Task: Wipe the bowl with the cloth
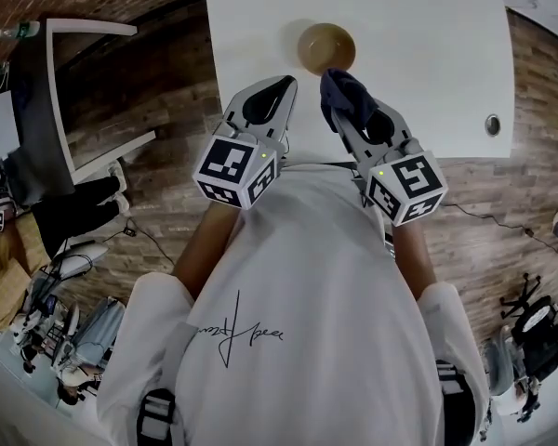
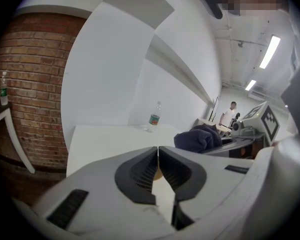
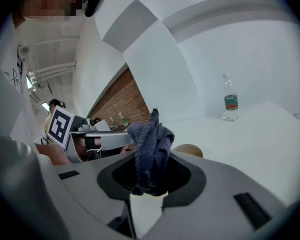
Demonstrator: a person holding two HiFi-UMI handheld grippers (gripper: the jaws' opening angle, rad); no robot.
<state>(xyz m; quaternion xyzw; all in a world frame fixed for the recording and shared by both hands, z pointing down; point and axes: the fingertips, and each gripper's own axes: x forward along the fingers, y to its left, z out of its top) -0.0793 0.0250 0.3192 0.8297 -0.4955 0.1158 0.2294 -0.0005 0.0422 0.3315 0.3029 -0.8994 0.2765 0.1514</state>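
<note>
A tan bowl (image 1: 326,47) sits on the white table (image 1: 418,54), just beyond both grippers. My right gripper (image 1: 339,110) is shut on a dark blue cloth (image 1: 346,96) that bunches up above its jaws; the cloth (image 3: 151,149) fills the jaws in the right gripper view, with the bowl (image 3: 189,150) peeking out behind. My left gripper (image 1: 281,88) hovers left of the bowl, its jaws shut with nothing between them (image 2: 157,149). A sliver of the bowl (image 2: 159,173) shows behind the left jaws.
A clear plastic water bottle (image 2: 154,117) stands near the table's far side, also the bottle (image 3: 231,104) in the right gripper view. A round metal grommet (image 1: 492,124) sits at the table's right edge. A brick wall (image 2: 25,84) and a white chair (image 1: 84,100) lie left. A person (image 2: 230,115) stands far off.
</note>
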